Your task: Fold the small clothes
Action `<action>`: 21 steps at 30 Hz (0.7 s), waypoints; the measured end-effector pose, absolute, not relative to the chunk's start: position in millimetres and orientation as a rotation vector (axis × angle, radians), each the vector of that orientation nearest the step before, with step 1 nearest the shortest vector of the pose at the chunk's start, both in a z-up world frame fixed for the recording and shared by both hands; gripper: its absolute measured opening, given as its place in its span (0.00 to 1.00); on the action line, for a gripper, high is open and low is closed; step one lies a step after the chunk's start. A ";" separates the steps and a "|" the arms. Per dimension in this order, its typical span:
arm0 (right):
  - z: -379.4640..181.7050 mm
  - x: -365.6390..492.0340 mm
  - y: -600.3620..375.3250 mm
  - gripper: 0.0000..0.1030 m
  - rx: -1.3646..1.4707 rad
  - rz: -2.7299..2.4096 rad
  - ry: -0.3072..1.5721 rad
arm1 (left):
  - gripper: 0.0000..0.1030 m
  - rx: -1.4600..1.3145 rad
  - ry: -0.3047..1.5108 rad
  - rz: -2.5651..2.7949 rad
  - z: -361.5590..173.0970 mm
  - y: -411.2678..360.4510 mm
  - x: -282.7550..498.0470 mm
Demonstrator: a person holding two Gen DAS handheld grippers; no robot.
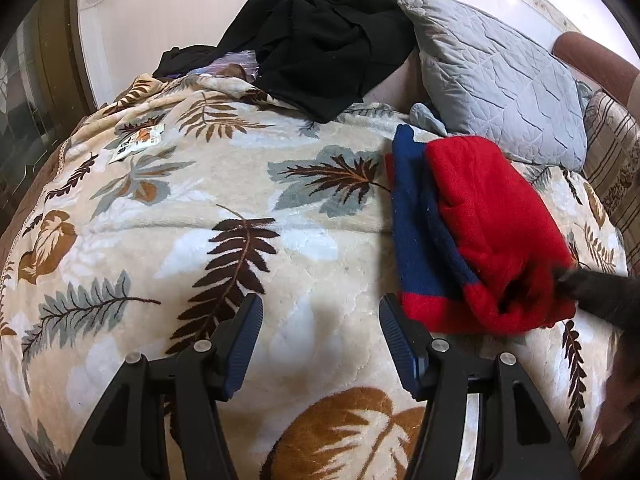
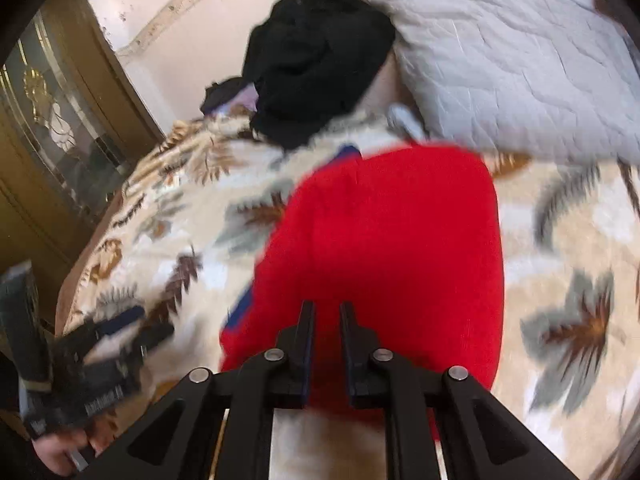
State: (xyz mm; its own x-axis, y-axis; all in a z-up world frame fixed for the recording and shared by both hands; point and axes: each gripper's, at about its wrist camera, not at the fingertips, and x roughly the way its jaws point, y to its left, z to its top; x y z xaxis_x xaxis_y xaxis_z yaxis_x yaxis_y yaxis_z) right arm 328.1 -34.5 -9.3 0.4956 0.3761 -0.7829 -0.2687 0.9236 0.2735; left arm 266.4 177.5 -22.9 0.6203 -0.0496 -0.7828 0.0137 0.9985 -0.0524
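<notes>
A folded red and navy knit garment [image 1: 492,232] lies on the leaf-patterned blanket [image 1: 200,220], to the right of my left gripper [image 1: 320,304]. That gripper hovers open over bare blanket with nothing between its fingers. The right gripper [image 2: 327,310] has its jaws drawn narrow on the near edge of the red garment [image 2: 384,240], and red cloth fills the gap between them. In the left wrist view it shows as a dark blur [image 1: 592,288] at the garment's near right corner. The right wrist view is motion-blurred.
A heap of black clothes [image 1: 320,40] lies at the far edge against the wall. A grey quilted pillow [image 1: 500,80] leans behind the garment, with a striped cushion [image 1: 612,168] to its right. A small printed label [image 1: 138,142] lies at the left. A glass-fronted cabinet [image 2: 48,120] stands beyond the bed.
</notes>
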 end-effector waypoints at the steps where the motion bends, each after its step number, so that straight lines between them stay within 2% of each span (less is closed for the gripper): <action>1: -19.8 327.5 -27.8 0.15 0.097 0.402 1.013 | 0.60 -0.040 0.902 -0.034 -22.9 177.0 266.6; 4: -55.9 339.0 -13.4 0.11 0.035 0.399 1.060 | 0.60 -0.043 0.896 -0.032 -22.4 175.6 265.9; 8: -36.6 337.7 -26.7 0.11 0.112 0.441 1.038 | 0.60 -0.037 0.893 -0.044 -21.1 174.6 268.4; 9: -30.7 333.7 -33.6 0.16 0.129 0.447 1.023 | 0.60 -0.043 0.891 -0.055 -19.2 175.2 270.3; 13: -8.0 312.3 -72.3 0.18 0.183 0.441 0.950 | 0.60 -0.012 0.878 -0.130 -7.9 168.3 285.5; 15: -5.4 309.7 -98.1 0.32 0.184 0.387 0.931 | 0.63 0.014 0.868 -0.170 -1.0 160.3 295.4; 16: -6.8 311.0 -108.5 0.37 0.186 0.360 0.932 | 0.70 0.021 0.865 -0.189 1.9 155.5 301.8; 17: -7.8 312.2 -113.2 0.59 0.195 0.347 0.935 | 0.74 0.024 0.863 -0.211 3.3 151.5 306.9; 18: -10.1 315.4 -124.1 0.73 0.220 0.330 0.937 | 0.78 0.028 0.863 -0.232 3.9 146.5 314.6; 21: -13.4 326.2 -142.1 0.73 0.252 0.317 0.916 | 0.82 0.044 0.898 -0.269 -1.9 132.6 337.3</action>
